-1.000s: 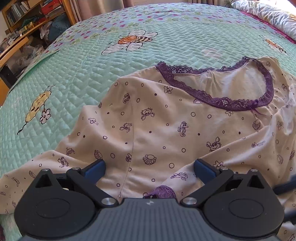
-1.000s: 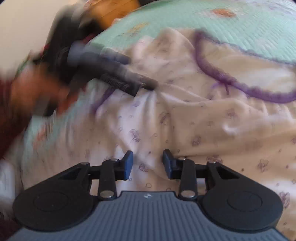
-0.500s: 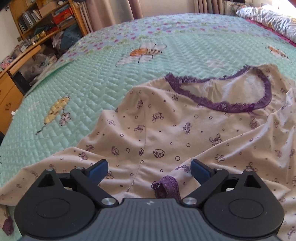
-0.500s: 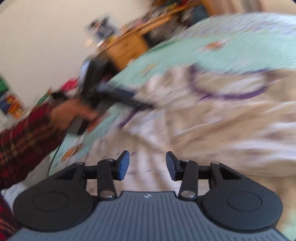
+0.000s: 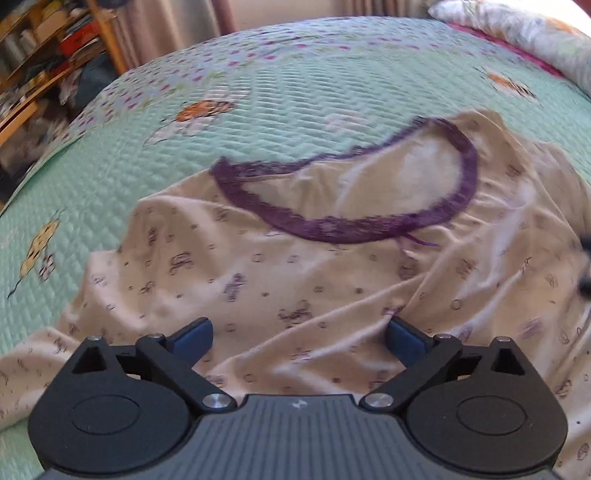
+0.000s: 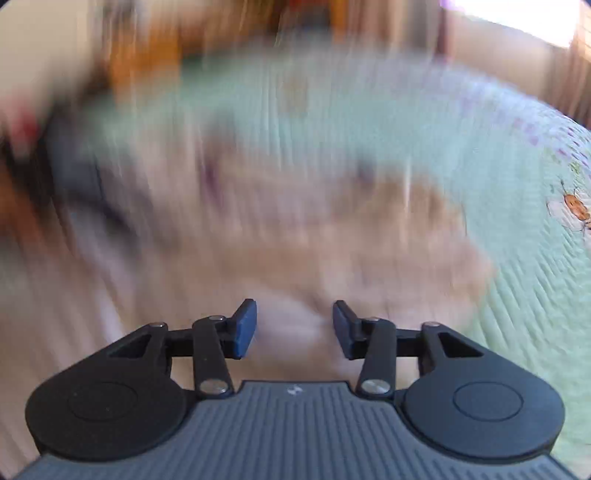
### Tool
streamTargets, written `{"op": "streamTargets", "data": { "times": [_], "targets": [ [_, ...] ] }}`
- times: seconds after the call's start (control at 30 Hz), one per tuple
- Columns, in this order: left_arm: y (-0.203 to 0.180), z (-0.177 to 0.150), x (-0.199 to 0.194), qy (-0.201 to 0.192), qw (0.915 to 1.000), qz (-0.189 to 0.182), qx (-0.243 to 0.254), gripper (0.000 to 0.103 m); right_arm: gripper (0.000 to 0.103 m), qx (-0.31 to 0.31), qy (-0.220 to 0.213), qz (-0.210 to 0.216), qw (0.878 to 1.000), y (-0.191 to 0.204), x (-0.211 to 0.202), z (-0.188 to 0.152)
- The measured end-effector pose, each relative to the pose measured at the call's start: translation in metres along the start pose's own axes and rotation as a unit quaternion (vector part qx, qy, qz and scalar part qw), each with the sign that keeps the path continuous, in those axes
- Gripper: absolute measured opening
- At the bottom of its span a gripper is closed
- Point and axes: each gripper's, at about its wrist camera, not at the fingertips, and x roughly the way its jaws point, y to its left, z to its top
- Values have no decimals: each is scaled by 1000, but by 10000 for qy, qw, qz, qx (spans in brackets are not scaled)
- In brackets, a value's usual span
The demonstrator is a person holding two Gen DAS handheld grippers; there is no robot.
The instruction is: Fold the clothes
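A cream pyjama top (image 5: 258, 273) with small purple prints lies rumpled on the bed, its purple lace neckline (image 5: 347, 225) facing up. My left gripper (image 5: 299, 338) hovers low over the top's near part, wide open, its blue pads clear of the cloth apart from a fold brushing the right pad. The right wrist view is heavily blurred by motion; there my right gripper (image 6: 294, 326) is open above the same cream top (image 6: 295, 236), nothing between its fingers. A dark blurred shape at the right edge of the left wrist view is too smeared to identify.
The mint quilted bedspread (image 5: 258, 96) with bee motifs surrounds the top. A wooden shelf unit (image 5: 40, 48) with books stands off the bed's far left. A white patterned pillow or duvet (image 5: 517, 33) lies at the far right corner.
My left gripper moved forward over the top, and the purple lace cuff near its base has left view. The right gripper swung fast, from facing the left hand to looking across the top toward the quilt.
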Motion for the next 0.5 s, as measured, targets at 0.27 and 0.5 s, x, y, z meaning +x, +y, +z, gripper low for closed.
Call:
{"op": "streamTargets", "data": {
  "times": [0.27, 0.5],
  "targets": [
    [7, -5, -6, -44, 10000, -51, 8, 100, 47, 1051, -985, 314, 9891, -33, -48, -6],
    [22, -18, -24, -80, 9999, -82, -96, 99, 56, 1389, -328, 119, 9897, -43, -6, -1]
  ]
}}
